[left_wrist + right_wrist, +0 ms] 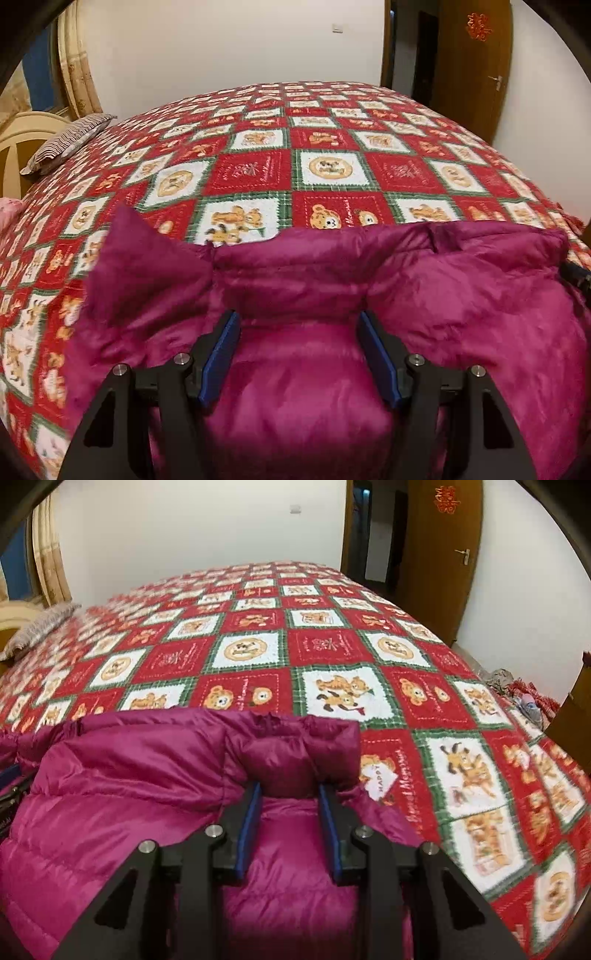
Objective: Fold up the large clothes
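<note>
- Nearest the lens: black linkage arms ending in blue-padded left tongs (297, 325), jaws standing apart with a thick roll of glossy magenta quilted down jacket (332, 280) bulging between them; whether the pads truly press on that roll cannot be told.
- Right tongs (290, 794) likewise black with blue pads, jaws narrow and pinching a puffed fold at the jacket's far right corner, fabric bunched tight between both pads.
- Jacket spread across the near part of the bed, its far edge raised in a ridge, one corner flap sticking up at the left in the left wrist view.
- Beneath it, red, white and green checked bedspread with teddy-bear squares (332, 653), covering the whole bed out to the far wall.
- Step in hand, by judgement: taking hold of the far edge with both tongs before a fold.
- Best done by getting both grips at matching spots, lifting level, keeping the edge taut so the slippery filling does not slump, and tucking the stray left flap.
- Risk: left hold too loose on so bulky a roll.
- Readable writing: "HAPPY" on a white card printed near the right tongs; script beside it too blurred to read.
- Red paper ornament on the brown wooden door (439, 554), characters not legible.
</note>
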Demonstrator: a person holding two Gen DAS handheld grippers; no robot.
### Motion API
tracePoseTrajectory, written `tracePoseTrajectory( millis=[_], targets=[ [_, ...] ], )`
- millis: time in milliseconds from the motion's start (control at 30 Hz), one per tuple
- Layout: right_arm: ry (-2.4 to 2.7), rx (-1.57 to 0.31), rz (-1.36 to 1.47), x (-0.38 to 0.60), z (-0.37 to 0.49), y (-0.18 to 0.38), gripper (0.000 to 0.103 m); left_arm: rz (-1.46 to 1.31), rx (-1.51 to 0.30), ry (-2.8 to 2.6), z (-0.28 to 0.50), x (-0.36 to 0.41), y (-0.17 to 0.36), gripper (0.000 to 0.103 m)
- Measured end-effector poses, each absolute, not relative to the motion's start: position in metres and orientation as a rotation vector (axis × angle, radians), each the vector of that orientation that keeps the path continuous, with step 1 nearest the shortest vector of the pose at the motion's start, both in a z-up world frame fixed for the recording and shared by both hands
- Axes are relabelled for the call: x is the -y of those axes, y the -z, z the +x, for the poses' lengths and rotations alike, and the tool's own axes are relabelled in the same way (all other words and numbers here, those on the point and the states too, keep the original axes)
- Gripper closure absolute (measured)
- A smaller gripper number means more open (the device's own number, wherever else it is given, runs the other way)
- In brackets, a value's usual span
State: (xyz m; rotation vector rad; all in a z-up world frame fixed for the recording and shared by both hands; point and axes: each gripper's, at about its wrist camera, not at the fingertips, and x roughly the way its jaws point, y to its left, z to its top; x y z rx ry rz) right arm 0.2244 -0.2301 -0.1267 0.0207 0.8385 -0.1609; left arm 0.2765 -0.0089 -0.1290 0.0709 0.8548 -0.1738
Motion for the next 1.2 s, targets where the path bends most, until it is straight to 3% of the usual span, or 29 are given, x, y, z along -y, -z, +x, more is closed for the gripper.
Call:
tracePoseTrajectory(
  millis=[100,267,700,833,1200],
  targets=[
    [0.095,-0.732,0.092,0.224,0.187,0.091,0.077,0.014,-0.811,0.188,0.249,-0.019,0.103,0.036],
    [-0.022,-0.711,0.118,0.187,0.143,0.073,0.077,-0.033,-0.752,0.12,0.195,-0.071,0.082,0.036],
    [-0.103,-0.828,0.087,0.096,0.15,0.152,0.077,-0.267,-0.875,0.066,0.17,-0.101,0.138,0.035],
    [-0.114,-0.823,0.097,0.102,0.149,0.155,0.077,-0.293,-0.856,0.073,0.162,-0.103,0.145,0.031],
    [-0.113,-0.804,0.096,0.102,0.144,0.157,0.077,-0.392,-0.824,0.163,0.155,-0.087,0.145,0.032]
  ],
)
